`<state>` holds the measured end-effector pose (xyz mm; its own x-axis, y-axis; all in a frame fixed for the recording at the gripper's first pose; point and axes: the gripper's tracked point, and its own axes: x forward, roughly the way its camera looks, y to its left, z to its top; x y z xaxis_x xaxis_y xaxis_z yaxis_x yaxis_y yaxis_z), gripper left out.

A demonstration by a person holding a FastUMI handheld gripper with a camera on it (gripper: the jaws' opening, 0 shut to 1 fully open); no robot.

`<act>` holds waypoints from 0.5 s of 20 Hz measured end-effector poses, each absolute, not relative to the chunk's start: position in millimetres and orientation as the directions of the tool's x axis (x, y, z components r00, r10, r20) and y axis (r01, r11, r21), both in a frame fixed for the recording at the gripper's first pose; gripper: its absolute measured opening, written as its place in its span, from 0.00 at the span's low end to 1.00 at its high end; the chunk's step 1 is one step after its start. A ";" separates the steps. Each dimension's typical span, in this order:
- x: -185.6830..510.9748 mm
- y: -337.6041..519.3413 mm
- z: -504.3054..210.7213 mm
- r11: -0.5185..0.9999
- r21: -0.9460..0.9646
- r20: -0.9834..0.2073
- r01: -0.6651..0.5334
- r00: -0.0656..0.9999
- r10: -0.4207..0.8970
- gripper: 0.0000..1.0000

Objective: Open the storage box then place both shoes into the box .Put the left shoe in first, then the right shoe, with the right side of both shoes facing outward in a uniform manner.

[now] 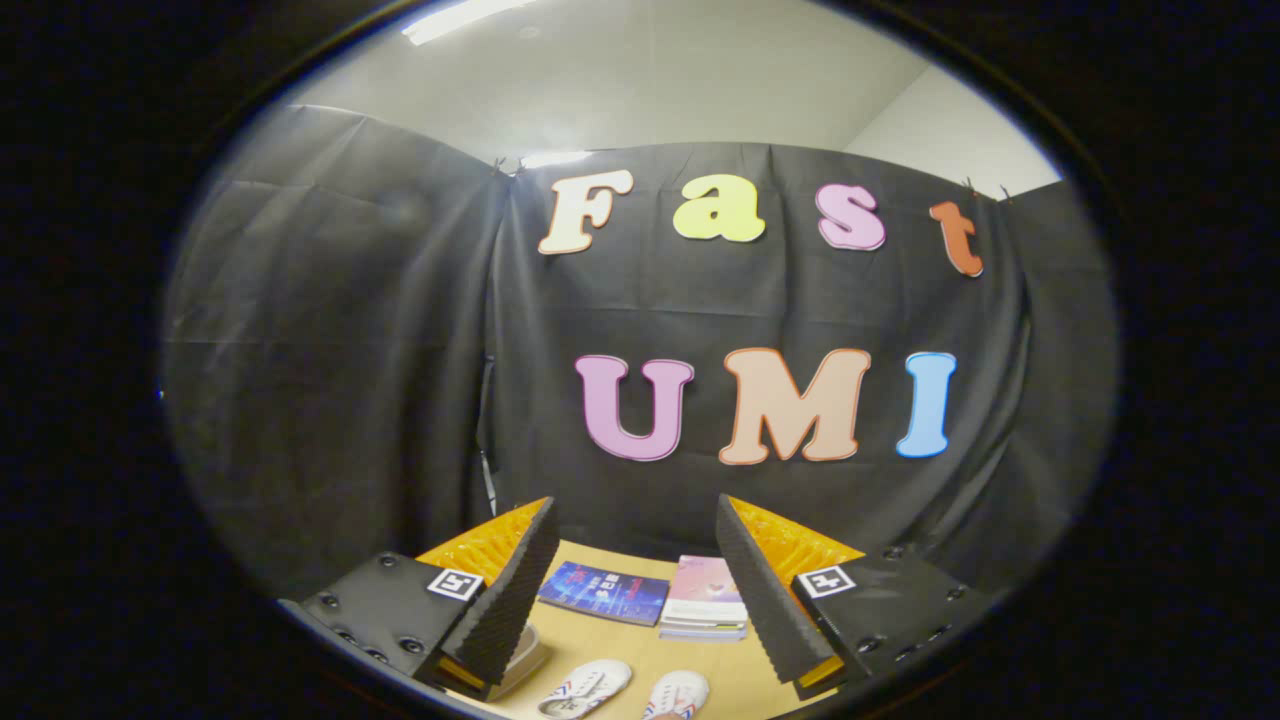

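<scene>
Table (620,665): a light wooden top sat low in the frame, beyond the fingers, running back to the dark cloth wall.
Gripper (640,590): held high and tilted up, its fingers stood wide apart at the bottom centre of the frame with nothing between them; it had hold of nothing.
Box (522,655): a pale corner, likely the storage box, showed at the lower left just behind the left finger; too much was hidden to tell whether its lid was on.
Books: a dark blue book (603,592) lay flat in the gap between the fingers, and just to its right sat a small stack topped by a pink book (704,590).
Shoes: two white sneakers with coloured side stripes lay at the bottom centre of the frame, nearer than the books; the left-hand shoe (586,688) and the right-hand shoe (678,693) were close together but apart. Which was the left foot's could not be told.
Handling: the shoes looked light, with soft uppers that would give under a pinch and stiffer soles. A hold across the heel collar or over the sole edge would likely be firmest.
Stage: judging by the shoes on the table, the task had not begun.
</scene>
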<state>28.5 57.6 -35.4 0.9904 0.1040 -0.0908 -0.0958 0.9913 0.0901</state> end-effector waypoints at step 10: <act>30.0 98.1 -119.6 0.942 0.283 -0.214 -0.179 0.946 0.244 0.98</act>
<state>30.0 98.1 -119.6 0.9458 0.2444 -0.2138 -0.1793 0.9421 0.2834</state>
